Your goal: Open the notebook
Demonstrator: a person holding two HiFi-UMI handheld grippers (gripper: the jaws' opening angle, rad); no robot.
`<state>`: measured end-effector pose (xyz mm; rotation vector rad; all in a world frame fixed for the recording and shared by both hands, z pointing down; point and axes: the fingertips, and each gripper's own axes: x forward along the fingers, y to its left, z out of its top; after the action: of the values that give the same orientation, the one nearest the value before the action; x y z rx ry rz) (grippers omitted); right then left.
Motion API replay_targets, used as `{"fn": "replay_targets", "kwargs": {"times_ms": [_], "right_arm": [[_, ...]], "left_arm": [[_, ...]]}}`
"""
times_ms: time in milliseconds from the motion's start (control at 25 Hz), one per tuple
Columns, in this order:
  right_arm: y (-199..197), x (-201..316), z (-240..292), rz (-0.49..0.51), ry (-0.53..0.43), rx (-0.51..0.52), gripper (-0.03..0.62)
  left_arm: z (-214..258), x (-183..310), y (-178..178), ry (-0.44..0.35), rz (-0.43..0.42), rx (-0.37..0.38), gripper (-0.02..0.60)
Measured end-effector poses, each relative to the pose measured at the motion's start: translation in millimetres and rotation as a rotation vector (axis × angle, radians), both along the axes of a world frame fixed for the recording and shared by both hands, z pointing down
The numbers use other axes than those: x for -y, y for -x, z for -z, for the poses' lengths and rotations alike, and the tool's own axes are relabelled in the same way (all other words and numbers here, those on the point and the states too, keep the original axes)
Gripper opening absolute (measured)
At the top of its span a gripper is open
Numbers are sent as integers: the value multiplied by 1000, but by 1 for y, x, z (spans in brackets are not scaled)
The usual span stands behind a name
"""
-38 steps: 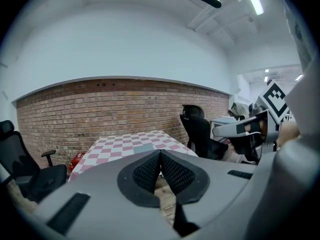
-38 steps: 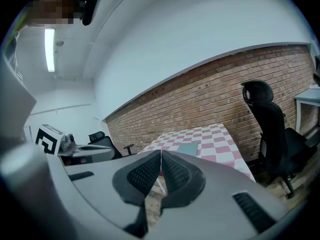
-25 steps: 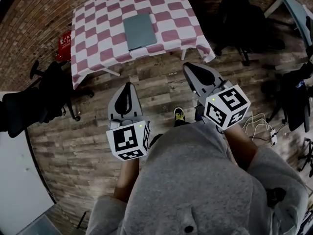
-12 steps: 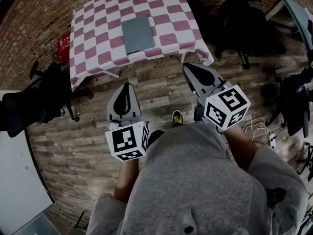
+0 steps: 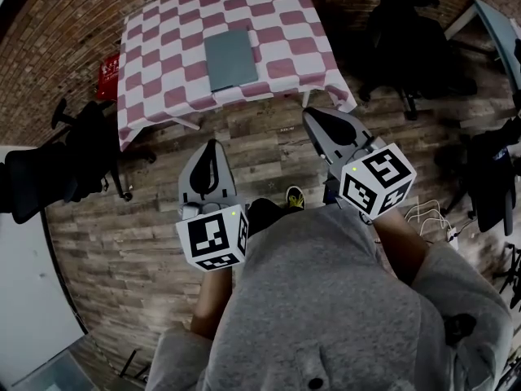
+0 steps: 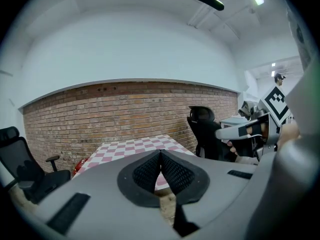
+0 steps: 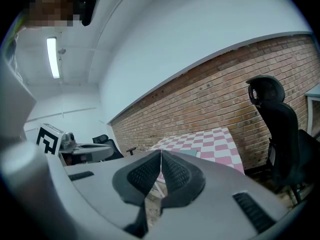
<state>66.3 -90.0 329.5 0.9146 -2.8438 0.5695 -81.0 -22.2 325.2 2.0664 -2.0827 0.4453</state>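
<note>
- Two tools, the left gripper (image 5: 213,143) and the right gripper (image 5: 313,116), are clenched on nothing, short of the table (image 5: 163,47).
- The grey notebook (image 5: 230,58) lies closed on the checked cloth, ahead and well apart, with its long axis running away from the person. The left gripper lines up more directly.
- Plank floor (image 5: 122,243), brick wall (image 5: 49,47) and office chair (image 5: 407,31) surround it.

We count one table (image 5: 163,47), one notebook (image 5: 230,58), two grippers (image 5: 213,147) (image 5: 313,116), one shoe (image 5: 297,195), one red thing (image 5: 107,76) and at least two chairs (image 5: 77,157) (image 5: 407,31).
</note>
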Motion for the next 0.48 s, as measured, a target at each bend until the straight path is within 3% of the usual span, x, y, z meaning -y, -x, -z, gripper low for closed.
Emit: {"fn": "replay_targets", "kwargs": {"times_ms": [480], "right_arm": [[3,-4,0,14,-4,-2,26]], "left_arm": [[2,-2,2,-10,5,4,11]]}}
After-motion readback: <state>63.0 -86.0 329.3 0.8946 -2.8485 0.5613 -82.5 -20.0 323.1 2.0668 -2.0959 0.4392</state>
